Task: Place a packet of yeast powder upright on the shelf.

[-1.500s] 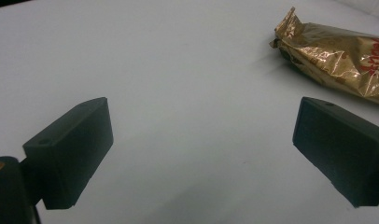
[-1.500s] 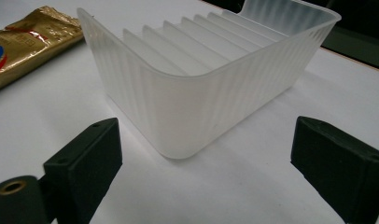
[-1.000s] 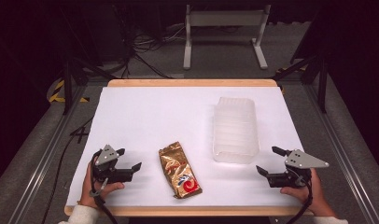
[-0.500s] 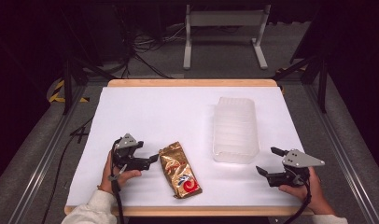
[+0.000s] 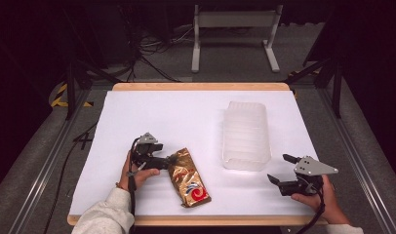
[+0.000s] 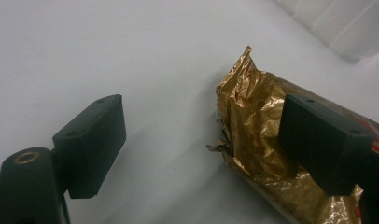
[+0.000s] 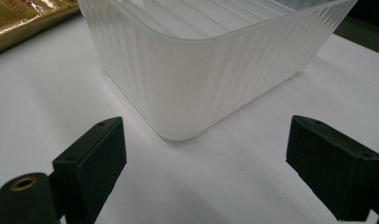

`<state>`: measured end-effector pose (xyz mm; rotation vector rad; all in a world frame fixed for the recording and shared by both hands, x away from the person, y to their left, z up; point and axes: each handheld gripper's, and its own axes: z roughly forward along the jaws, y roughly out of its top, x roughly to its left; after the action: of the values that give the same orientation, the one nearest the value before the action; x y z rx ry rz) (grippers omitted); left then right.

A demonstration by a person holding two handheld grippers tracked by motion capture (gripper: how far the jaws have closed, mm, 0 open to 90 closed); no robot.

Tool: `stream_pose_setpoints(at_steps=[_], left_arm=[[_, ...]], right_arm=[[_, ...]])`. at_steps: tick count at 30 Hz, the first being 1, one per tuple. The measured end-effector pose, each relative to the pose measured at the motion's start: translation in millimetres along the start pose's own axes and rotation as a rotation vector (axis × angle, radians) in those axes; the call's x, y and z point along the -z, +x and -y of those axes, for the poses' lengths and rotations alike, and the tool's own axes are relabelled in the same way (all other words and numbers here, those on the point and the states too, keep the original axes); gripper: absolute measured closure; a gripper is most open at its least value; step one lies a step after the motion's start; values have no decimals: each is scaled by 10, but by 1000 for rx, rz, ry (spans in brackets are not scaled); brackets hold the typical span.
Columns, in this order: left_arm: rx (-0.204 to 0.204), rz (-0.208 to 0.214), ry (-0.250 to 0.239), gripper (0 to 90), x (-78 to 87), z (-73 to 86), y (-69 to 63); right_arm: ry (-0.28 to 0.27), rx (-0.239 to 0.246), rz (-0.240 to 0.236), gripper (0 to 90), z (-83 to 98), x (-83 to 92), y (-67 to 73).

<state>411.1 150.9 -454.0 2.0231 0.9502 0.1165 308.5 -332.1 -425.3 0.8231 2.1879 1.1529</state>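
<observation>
The left gripper [image 5: 168,159] sits at the crimped upper end of the gold pouch [image 5: 188,177], which lies flat on the white desk [image 5: 176,112], near its front edge. In the left gripper view the fingers [image 6: 92,140] stand wide; they have just been closing slightly. One finger lies over the pouch's foil side [image 6: 253,140], the other stands over bare desk beside the pouch's torn, crumpled end, so that end lies between them. Whether the finger over the foil touches it cannot be told; the pouch is not clamped. The pouch is metallic gold with a red-and-white round mark near its lower end; the printing is too small and blurred to read, and no brand can be made out. In the left gripper view a strip of red and white shows just past the finger over the foil. In the right gripper view the corner of the pouch [image 7: 24,18] shows red characters on gold, too blurred to read. The right gripper [image 5: 284,170] is held in a hand [image 5: 318,197] near the desk's front right corner, its fingers [image 7: 92,156] wide with nothing between them. Ahead of them, apart from both, stands the bin [image 5: 246,134], a ribbed translucent plastic tub; its rounded near corner [image 7: 187,93] faces the gap between the fingers. The bin bears no legible label.
</observation>
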Motion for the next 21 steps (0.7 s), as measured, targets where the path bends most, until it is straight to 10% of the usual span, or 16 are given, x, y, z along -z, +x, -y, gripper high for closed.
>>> stream_pose_setpoints(at_steps=[16, 21], left_arm=[[21, 158, 47, 600, -3, 28, 30], [8, 150, 50, 741, 4, 21, 14]], right_arm=[[29, 8, -5, 128, 5, -30, 14], [41, 8, -3, 129, 9, -40, 15]])
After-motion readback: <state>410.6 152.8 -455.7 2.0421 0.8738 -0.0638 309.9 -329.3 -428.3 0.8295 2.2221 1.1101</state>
